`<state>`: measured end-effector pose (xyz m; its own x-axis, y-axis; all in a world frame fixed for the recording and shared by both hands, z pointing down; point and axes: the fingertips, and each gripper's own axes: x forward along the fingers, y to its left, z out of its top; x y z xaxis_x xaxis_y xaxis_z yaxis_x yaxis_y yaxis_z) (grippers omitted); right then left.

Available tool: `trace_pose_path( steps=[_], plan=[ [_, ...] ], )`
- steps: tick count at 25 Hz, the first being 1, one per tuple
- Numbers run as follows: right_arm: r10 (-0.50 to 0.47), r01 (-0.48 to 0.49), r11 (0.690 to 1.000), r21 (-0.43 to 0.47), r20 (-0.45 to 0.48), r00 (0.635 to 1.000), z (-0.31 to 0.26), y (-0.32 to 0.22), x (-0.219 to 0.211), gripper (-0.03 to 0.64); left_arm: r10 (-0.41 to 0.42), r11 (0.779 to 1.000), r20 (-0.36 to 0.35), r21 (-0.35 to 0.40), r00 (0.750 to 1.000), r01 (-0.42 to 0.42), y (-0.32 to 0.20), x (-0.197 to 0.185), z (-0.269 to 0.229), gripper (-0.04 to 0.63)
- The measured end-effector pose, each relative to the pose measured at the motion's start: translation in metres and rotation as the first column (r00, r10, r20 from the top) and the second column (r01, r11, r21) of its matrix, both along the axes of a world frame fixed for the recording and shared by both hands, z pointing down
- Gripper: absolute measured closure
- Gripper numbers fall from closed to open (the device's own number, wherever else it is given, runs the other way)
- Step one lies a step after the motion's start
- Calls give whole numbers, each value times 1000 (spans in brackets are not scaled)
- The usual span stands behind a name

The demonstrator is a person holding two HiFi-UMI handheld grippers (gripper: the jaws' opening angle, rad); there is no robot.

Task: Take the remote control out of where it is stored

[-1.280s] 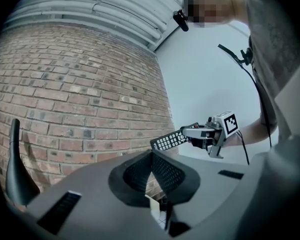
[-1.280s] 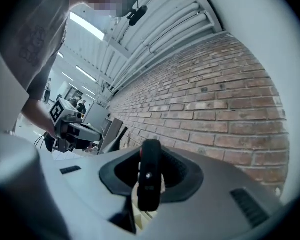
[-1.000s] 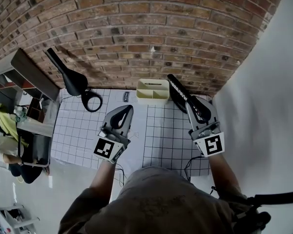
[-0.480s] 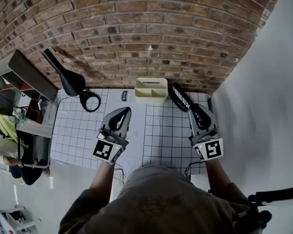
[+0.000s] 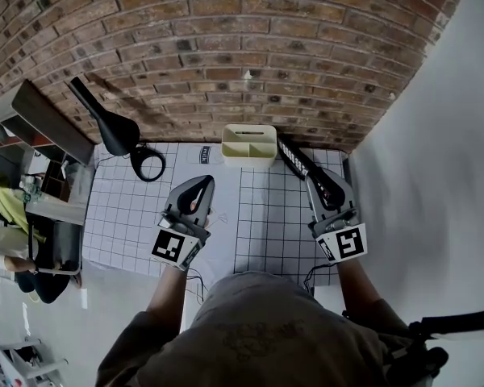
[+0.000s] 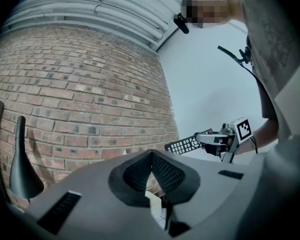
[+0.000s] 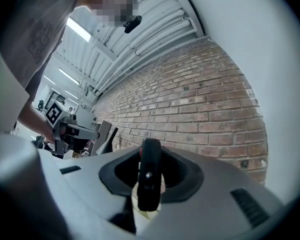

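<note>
Your right hand-held gripper (image 5: 324, 185) clamps the remote (image 5: 294, 157) by its near end, the rest jutting ahead beside the box (image 5: 248, 145), so it could pivot and drop onto the table (image 5: 266, 232); only the left gripper view shows its keypad, while your left hand-held gripper (image 5: 200, 182) is closed and empty.

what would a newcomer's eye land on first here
The long black remote control with rows of buttons stands out, clamped in the right hand-held gripper over the right side of the white gridded mat and angled toward the red brick wall. Just left of it, a cream plastic compartment box sits at the mat's far edge, at the foot of that wall.
</note>
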<state>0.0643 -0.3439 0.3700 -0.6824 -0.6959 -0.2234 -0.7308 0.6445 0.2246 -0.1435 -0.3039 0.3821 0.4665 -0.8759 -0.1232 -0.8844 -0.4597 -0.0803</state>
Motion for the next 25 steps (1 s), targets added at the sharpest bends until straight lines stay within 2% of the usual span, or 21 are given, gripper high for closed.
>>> trace_pose_path(
  steps=[15,25],
  plan=[
    [40,-40,999,15,-13,999,-6,11,-20,523,11,1000,-11,-6,1000,-11,7,-28,4,591],
    [84,-82,996,26,-90,992,-10,39,-41,523,61,997,-50,-42,997,-63,4,-51,33,591]
  ],
)
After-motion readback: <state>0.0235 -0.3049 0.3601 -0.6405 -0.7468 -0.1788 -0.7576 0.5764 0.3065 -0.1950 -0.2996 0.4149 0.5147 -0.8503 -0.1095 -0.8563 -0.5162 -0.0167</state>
